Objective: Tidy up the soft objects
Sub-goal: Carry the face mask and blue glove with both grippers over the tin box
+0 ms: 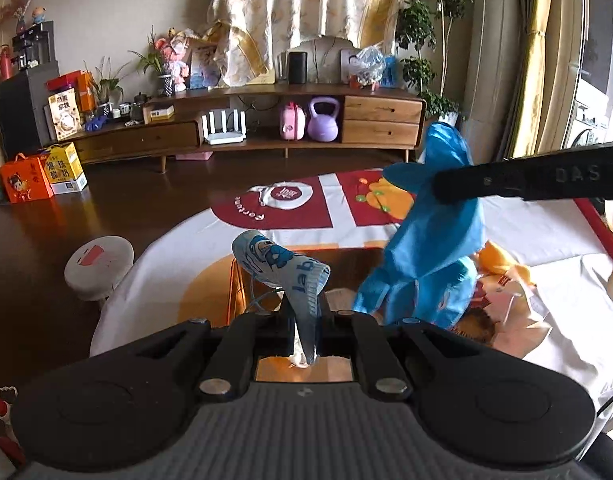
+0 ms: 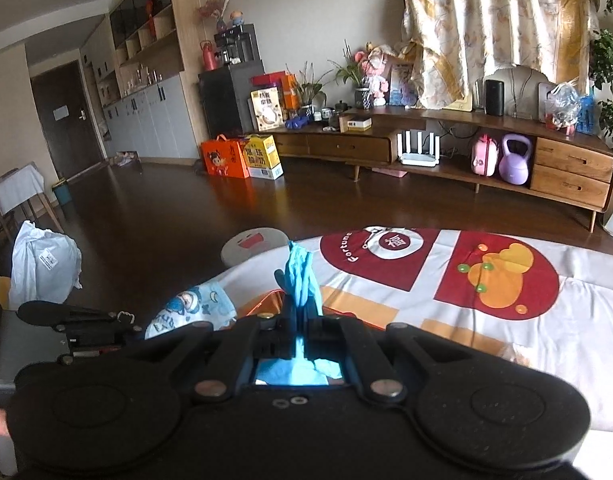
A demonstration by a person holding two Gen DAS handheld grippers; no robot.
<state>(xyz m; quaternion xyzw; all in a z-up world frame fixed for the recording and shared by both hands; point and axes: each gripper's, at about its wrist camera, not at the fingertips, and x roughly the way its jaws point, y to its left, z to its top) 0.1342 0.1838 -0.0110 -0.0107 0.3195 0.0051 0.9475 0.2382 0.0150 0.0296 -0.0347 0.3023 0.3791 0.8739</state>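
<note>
Two grippers, both loaded. Left gripper (image 1: 306, 320) clenched on a printed child's mask (image 1: 284, 268), which droops just ahead of its fingers. Right gripper (image 2: 300, 320) clamped on a blue glove (image 2: 300, 276), dangling ahead. Orange box (image 1: 236, 292) sits just below both. Carrying step, by my reading; next comes lowering and letting go.

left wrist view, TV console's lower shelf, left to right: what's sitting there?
White router → pink case → purple kettlebell → two wooden drawers.
</note>
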